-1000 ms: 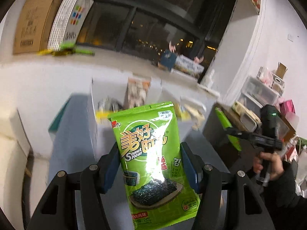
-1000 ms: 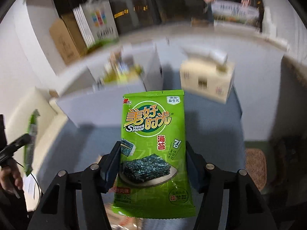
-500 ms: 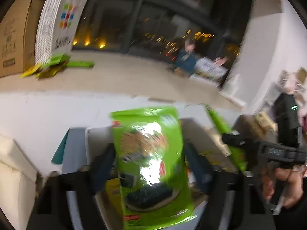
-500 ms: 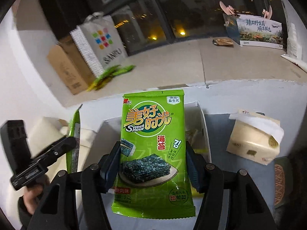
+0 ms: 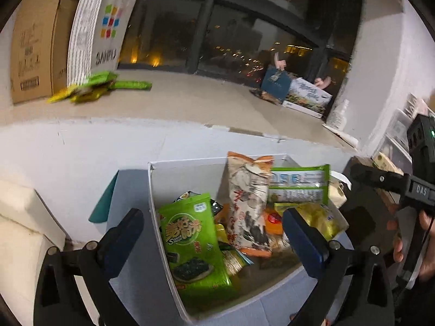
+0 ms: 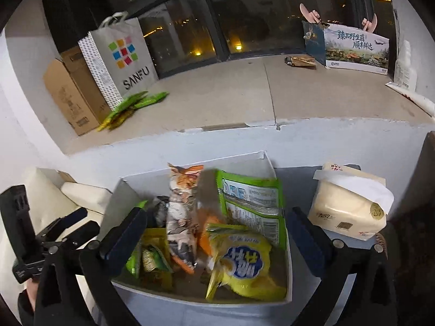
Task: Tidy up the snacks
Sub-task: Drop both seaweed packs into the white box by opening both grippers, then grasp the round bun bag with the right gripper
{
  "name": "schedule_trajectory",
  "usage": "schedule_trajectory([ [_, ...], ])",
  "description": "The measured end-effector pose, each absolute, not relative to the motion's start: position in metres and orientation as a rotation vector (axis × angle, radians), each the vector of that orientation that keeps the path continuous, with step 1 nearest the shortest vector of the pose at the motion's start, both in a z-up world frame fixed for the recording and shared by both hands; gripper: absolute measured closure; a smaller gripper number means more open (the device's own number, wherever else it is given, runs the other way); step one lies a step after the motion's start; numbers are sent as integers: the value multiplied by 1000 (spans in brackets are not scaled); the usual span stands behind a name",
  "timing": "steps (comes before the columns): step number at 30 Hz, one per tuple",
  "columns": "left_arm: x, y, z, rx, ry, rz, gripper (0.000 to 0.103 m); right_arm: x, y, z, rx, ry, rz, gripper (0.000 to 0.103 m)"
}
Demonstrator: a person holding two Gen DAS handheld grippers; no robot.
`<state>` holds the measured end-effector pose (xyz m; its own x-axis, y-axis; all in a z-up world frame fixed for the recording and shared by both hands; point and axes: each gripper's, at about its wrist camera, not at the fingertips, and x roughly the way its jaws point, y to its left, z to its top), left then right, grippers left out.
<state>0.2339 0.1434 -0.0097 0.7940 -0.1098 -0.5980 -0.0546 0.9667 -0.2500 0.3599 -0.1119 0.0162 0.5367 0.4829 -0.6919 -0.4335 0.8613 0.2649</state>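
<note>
Cardboard box (image 6: 272, 163), glossy crinkled packets (image 6: 244, 266)

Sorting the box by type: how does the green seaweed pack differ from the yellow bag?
The seaweed pack is green, flat, and leans against the box's left wall. The yellow bag is puffy, with a blue round logo, and lies at the right. Both sit inside the box.

Dim indoor light, dark window (image 5: 244, 40), fisheye-bent edges, perhaps slight motion blur.
</note>
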Motion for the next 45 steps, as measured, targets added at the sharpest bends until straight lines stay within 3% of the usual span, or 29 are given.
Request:
schedule_trajectory([
  [12, 127, 61, -8, -111, 581, -220, 0, 257, -161, 26, -58, 765, 691, 0],
  [26, 56, 17, -69, -204, 719, -247, 0, 145, -249, -83, -6, 922, 627, 0],
  [33, 46, 11, -78, -193, 744, -238, 0, 119, -231, -127, -139, 1017, 574, 0],
  [45, 47, 4, -86, -160, 771, -251, 0, 130, -194, -154, -321, 1065, 490, 0],
])
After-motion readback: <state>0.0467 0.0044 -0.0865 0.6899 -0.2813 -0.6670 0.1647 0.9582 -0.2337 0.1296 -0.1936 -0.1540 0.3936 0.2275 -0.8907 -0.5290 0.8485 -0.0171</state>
